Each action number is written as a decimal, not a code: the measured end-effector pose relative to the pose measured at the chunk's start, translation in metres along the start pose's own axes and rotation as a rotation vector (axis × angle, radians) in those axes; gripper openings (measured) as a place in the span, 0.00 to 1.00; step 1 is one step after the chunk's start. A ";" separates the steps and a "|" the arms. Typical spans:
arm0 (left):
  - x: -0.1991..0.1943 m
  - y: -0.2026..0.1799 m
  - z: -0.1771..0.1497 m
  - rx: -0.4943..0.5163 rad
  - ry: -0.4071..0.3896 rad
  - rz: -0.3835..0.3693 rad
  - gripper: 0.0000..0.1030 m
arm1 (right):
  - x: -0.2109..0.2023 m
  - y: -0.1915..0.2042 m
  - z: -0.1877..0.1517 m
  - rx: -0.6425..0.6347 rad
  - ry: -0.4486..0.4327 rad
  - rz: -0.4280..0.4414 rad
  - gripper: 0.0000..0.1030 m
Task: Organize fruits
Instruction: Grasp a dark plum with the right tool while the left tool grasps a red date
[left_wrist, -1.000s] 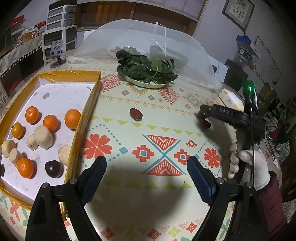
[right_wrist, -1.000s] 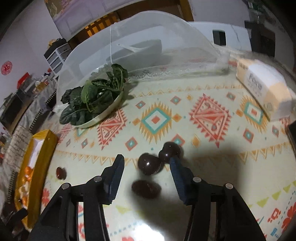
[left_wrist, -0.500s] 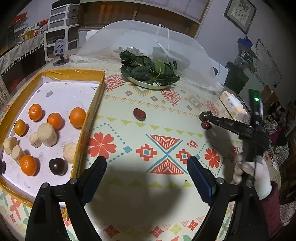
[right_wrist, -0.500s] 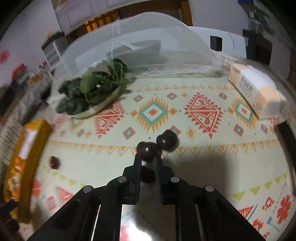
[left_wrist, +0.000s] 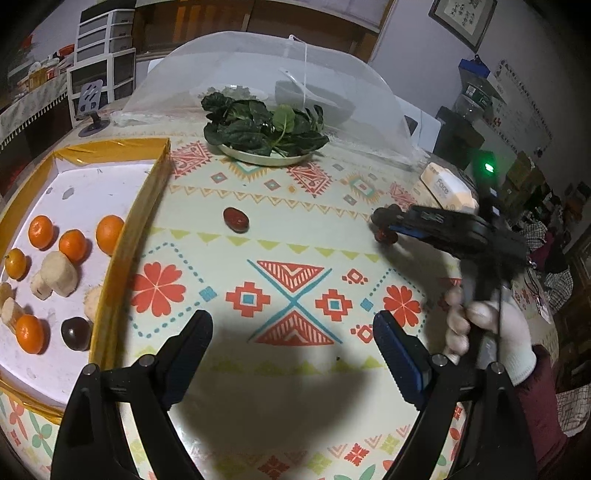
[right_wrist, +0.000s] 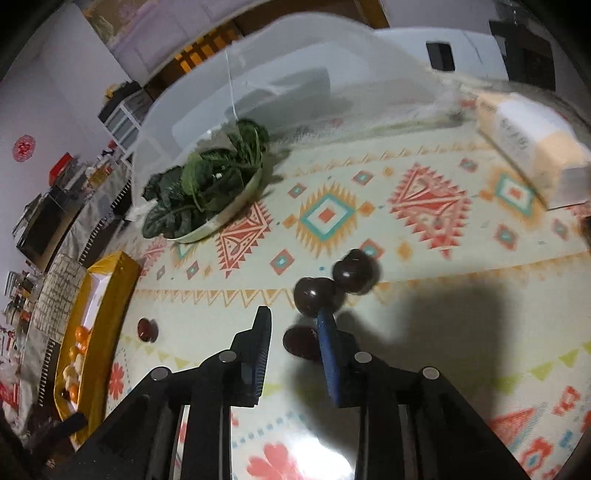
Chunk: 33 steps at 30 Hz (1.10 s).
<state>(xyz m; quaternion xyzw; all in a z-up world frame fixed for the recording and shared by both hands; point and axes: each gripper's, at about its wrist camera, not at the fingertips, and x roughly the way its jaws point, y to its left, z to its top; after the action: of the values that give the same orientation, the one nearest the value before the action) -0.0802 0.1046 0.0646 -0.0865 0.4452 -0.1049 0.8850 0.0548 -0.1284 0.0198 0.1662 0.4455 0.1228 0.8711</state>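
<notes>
Right gripper (right_wrist: 293, 312), jaws just easing narrowly apart, frames one loose dark plum (right_wrist: 301, 343); two more plums (right_wrist: 354, 273) sit at 1 o'clock. Smooth, light, prone to rolling, each likely wants a gentle mid-body pinch. Left gripper (left_wrist: 291, 321) is spread, empty.

A: From where does the left wrist view look?
B: From above the patterned tablecloth (left_wrist: 295, 258), down toward the plate of greens (left_wrist: 264, 157).
A: And the right wrist view?
B: Closer, lower, facing the same plate of greens (right_wrist: 207, 225). Both share it.
</notes>
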 end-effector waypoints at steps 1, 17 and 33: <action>0.001 0.000 0.000 0.002 0.003 0.001 0.86 | 0.000 0.004 0.004 -0.008 -0.026 -0.033 0.27; 0.033 -0.051 0.028 0.139 -0.025 -0.023 0.85 | -0.038 -0.023 0.004 0.051 -0.101 0.008 0.25; 0.151 -0.130 0.061 0.301 0.076 0.005 0.29 | -0.055 -0.056 -0.001 0.110 -0.138 0.101 0.25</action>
<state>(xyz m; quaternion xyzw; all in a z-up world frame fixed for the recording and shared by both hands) 0.0428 -0.0563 0.0166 0.0521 0.4578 -0.1715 0.8708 0.0263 -0.1996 0.0370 0.2440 0.3816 0.1301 0.8820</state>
